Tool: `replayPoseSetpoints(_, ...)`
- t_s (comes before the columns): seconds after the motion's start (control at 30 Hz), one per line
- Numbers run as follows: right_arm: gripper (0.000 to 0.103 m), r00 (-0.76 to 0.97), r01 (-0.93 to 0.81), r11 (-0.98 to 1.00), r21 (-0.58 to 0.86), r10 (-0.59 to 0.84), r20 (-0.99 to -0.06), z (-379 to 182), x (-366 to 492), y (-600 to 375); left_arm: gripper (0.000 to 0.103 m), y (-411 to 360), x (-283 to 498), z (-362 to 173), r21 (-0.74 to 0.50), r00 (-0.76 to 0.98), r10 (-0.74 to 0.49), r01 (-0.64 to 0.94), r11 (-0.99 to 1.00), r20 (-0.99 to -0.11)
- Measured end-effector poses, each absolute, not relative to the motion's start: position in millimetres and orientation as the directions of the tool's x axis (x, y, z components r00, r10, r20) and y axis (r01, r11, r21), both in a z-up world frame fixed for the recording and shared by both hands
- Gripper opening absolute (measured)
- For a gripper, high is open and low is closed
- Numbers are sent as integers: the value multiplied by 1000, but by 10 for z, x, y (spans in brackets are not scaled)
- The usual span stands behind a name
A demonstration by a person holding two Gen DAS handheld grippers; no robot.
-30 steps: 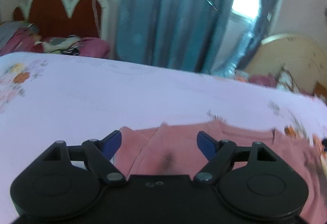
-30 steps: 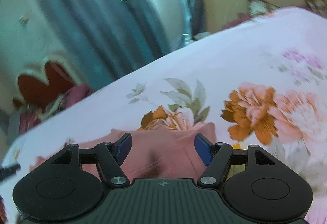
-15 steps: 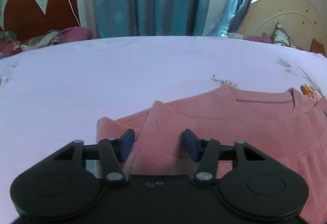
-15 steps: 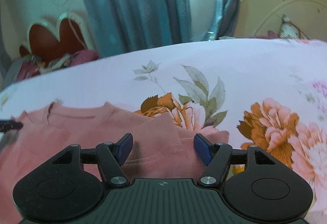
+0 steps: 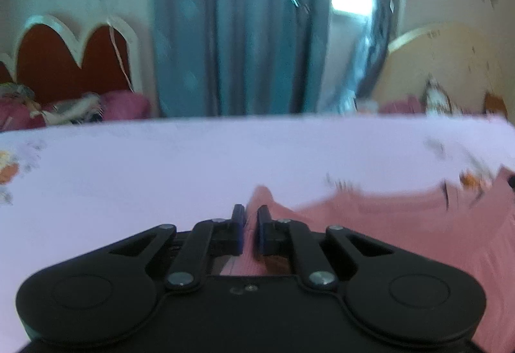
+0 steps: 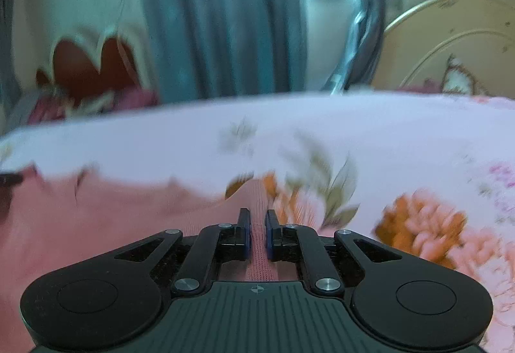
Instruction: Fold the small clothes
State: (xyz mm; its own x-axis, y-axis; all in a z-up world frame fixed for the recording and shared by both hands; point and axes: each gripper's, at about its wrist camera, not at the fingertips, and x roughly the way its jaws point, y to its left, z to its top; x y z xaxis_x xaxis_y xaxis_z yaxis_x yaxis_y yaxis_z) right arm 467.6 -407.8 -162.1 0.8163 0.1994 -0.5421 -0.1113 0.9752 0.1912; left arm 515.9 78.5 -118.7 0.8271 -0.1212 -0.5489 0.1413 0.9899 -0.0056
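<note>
Bed (image 5: 161, 166), floral sheet: open room ahead of both tongs. Pink top (image 5: 402, 224): lies flat at the near edge, stretched between them. Left tongs (image 5: 250, 218) and right tongs (image 6: 257, 221): each clamped on a pinched corner. Risk: thin pinch slipping under uneven lifting.

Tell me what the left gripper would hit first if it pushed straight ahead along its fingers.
The left gripper is shut on a pinched fold of the pink shirt. Past that fold lies the pale bedsheet, so it would probably meet the sheet next, though blur leaves depth unclear.
</note>
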Motion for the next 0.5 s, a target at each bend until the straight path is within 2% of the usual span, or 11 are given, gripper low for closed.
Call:
replayPoseSetpoints(0.13, 8, 853, -47, 985, 169, 127, -506, -1594, 4669, -4062, 8, 746, 5185, -1167, 4, 863, -59, 71, 997, -501)
replayPoseSetpoints(0.27, 8, 784, -5, 990, 138, 90, -615, -1887, 4841, -3994, 8, 599, 5279, -1450, 89, 828, 8, 51, 995, -560)
replayPoseSetpoints(0.37, 8, 771, 22, 992, 127, 64, -633, -1998, 4876, -3982, 9, 527, 5310, -1647, 157, 799, 63, 40, 987, -598)
replayPoseSetpoints(0.43, 9, 768, 17, 991, 134, 73, -636, -1988, 4886, -3996, 14, 487, 5314, -1680, 201, 791, 91, 41, 979, -605)
replayPoseSetpoints(0.5, 37, 765, 10, 988, 151, 90, -637, -1920, 4869, -4041, 26, 444, 5295, -1631, 243, 788, 115, 46, 969, -605)
